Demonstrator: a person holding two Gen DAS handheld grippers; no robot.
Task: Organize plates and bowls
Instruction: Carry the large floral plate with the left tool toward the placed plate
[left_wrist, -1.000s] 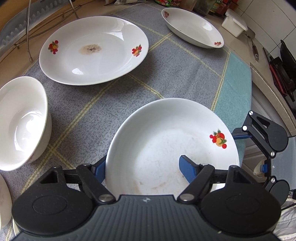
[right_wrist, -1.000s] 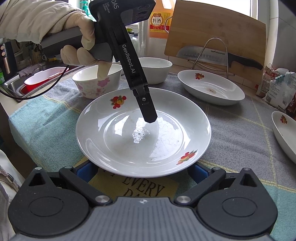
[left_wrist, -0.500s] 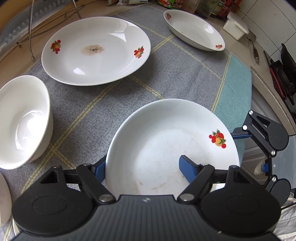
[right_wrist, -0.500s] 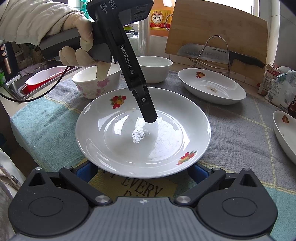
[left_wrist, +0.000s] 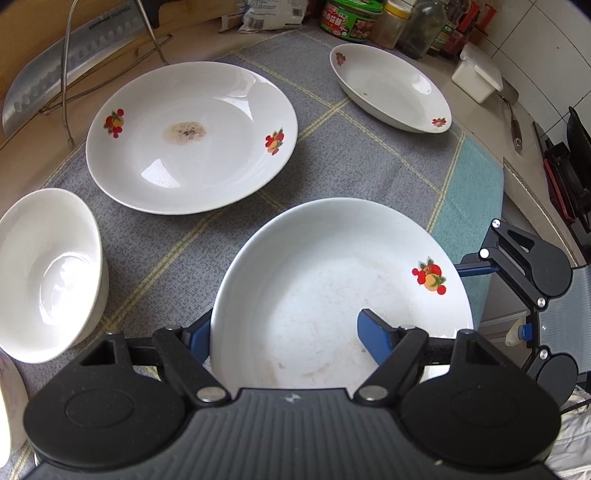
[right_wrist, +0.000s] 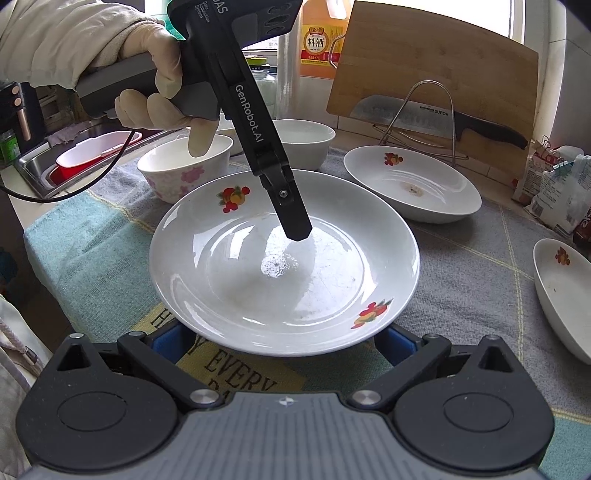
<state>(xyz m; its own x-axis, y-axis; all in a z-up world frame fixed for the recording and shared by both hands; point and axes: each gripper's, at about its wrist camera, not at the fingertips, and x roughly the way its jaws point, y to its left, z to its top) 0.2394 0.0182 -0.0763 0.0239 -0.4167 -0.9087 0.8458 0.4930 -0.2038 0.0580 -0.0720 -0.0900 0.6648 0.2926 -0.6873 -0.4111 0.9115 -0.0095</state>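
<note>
The left gripper (left_wrist: 284, 338) pinches the rim of the fruit-print plate (left_wrist: 332, 280) near the cloth's (left_wrist: 192, 236) front edge; whether the right gripper's (right_wrist: 280, 341) fingers grip cannot be told.

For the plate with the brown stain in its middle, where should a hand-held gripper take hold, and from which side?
Probably at the thin raised rim of the stained plate, on its near edge facing the held plate. The plate lies flat on the grey cloth, so only the upturned rim offers two opposing faces; the wire rack crowds the far side.

Left wrist view: looked steeply down, close over the plate (left_wrist: 332, 280).
Right wrist view: faced it from the opposite side — nearer level.
Shared: that plate (right_wrist: 284, 258), the far stained plate (left_wrist: 192, 136).
</note>
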